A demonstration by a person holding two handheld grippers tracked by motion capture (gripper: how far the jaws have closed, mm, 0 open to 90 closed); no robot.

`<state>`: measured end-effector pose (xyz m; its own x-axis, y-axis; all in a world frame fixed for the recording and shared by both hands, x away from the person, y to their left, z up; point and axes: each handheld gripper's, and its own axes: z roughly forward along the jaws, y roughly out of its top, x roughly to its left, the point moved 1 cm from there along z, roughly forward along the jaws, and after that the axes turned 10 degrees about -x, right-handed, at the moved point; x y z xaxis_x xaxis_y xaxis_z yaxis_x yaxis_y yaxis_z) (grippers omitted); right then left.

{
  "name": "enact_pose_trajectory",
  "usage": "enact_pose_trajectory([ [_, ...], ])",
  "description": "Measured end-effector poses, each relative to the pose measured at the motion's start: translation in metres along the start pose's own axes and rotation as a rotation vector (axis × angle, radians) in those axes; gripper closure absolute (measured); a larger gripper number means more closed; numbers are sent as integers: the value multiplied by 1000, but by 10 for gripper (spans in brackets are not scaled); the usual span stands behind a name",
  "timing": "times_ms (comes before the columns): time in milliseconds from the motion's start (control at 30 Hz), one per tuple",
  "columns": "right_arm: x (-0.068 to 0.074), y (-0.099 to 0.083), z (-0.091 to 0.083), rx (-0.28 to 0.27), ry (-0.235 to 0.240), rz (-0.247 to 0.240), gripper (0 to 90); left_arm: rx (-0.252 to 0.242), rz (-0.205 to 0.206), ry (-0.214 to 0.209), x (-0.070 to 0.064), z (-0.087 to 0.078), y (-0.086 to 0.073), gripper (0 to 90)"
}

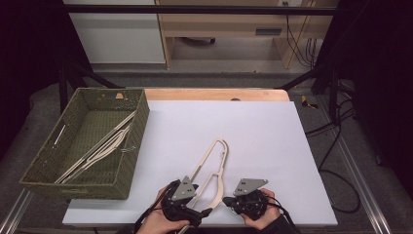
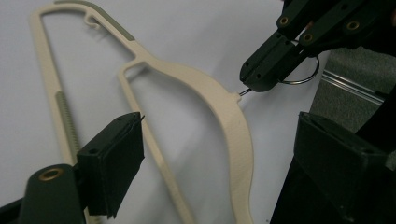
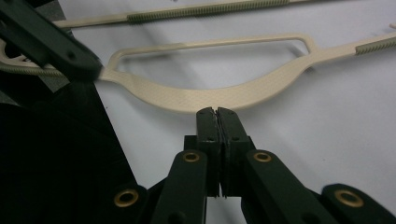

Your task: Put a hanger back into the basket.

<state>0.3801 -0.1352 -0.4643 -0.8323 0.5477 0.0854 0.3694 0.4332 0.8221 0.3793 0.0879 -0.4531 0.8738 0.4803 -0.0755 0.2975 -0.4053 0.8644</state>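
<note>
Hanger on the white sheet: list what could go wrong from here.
1. The right gripper pinches only the thin wire hook, so the hanger may swivel or slip when lifted.
2. The left gripper stands open around the hanger's arm; closing off-centre could miss it.

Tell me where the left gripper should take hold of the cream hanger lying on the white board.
Grip the cream hanger on its broad curved shoulder, coming down from above with the fingers astride the band. It lies flat, and the left gripper already stands open around that stretch, while the right gripper is shut on the wire hook.
</note>
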Motion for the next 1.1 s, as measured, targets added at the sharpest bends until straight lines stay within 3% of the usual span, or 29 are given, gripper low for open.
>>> enact_pose_trajectory([
  [133, 1, 4, -2, 5, 2, -9, 895, 62, -10, -17, -3, 14, 0, 227],
  [300, 2, 8, -4, 11, 13, -20, 895, 134, 8, -44, -5, 24, -2, 353],
  [467, 3, 13, -6, 10, 14, -27, 896, 146, -3, -50, -6, 27, -2, 457],
  [767, 5, 20, -10, -3, 17, -24, 895, 176, -20, -32, -7, 33, -2, 556],
  [1100, 7, 23, -13, -8, 10, -36, 894, 199, -5, -16, -13, 35, -1, 719],
])
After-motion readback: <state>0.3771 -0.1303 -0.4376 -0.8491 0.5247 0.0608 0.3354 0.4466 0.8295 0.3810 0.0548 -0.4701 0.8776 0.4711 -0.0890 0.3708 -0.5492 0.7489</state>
